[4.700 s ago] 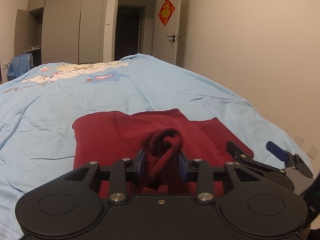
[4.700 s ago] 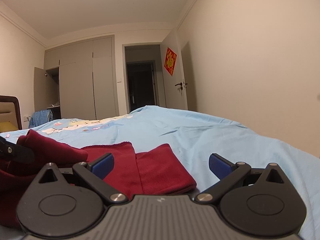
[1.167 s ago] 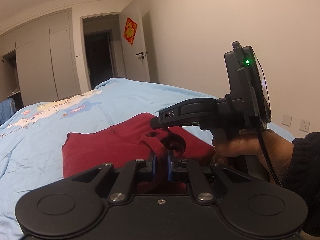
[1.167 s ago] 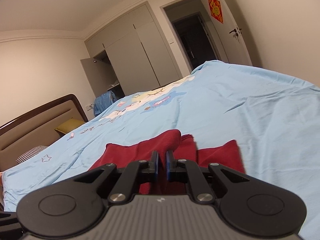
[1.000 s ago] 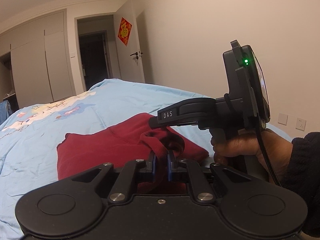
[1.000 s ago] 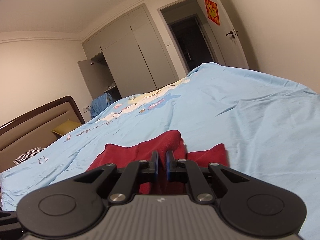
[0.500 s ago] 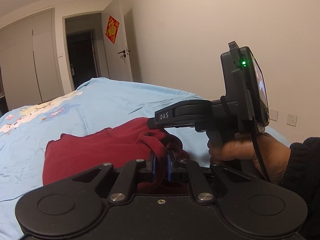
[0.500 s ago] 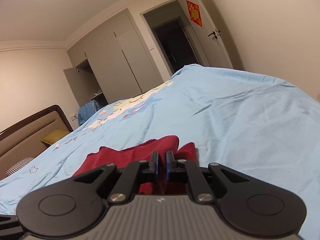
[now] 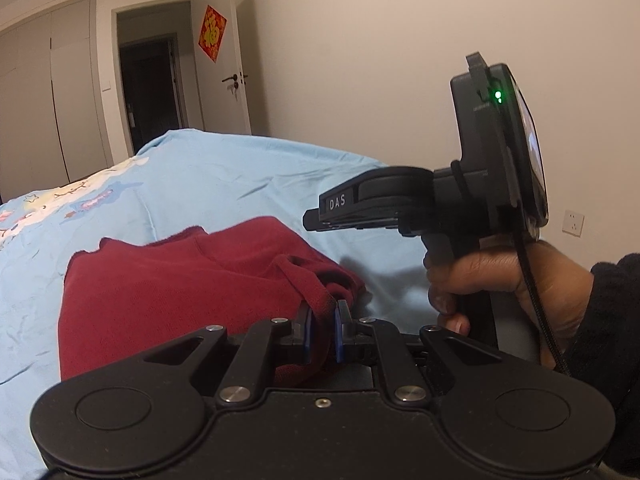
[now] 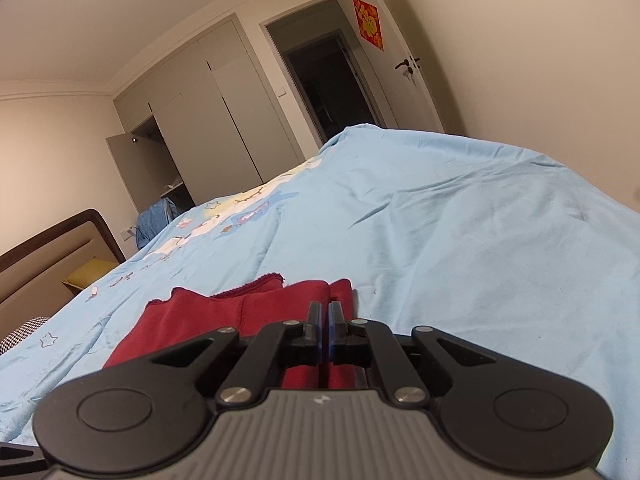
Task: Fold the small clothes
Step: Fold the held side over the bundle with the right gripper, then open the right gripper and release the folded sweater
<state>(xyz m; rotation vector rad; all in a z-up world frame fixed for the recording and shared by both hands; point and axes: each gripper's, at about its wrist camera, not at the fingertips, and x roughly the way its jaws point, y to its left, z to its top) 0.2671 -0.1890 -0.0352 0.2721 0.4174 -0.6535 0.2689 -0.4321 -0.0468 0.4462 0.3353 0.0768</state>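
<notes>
A dark red garment point(image 9: 172, 284) lies partly folded on the light blue bedspread point(image 9: 224, 176). My left gripper point(image 9: 322, 320) is shut on a bunched fold of its near edge. In the right wrist view the same red garment point(image 10: 208, 312) spreads ahead and to the left, and my right gripper point(image 10: 325, 320) is shut on its edge. The right gripper's body point(image 9: 440, 204), with a green light on it, is held by a hand point(image 9: 500, 276) in a dark sleeve, close to the right of the left gripper.
The bedspread point(image 10: 460, 240) reaches far ahead, with a cartoon print toward the left. A headboard point(image 10: 52, 256) with a yellow pillow stands at the left. Wardrobes point(image 10: 208, 120), a dark doorway and a door with a red decoration point(image 10: 368, 24) are at the back wall.
Both grippers have shut on the red garment and carried its edge leftward across the bed. The loose sleeve part that lay to the right is gone from view in the right wrist frames.
</notes>
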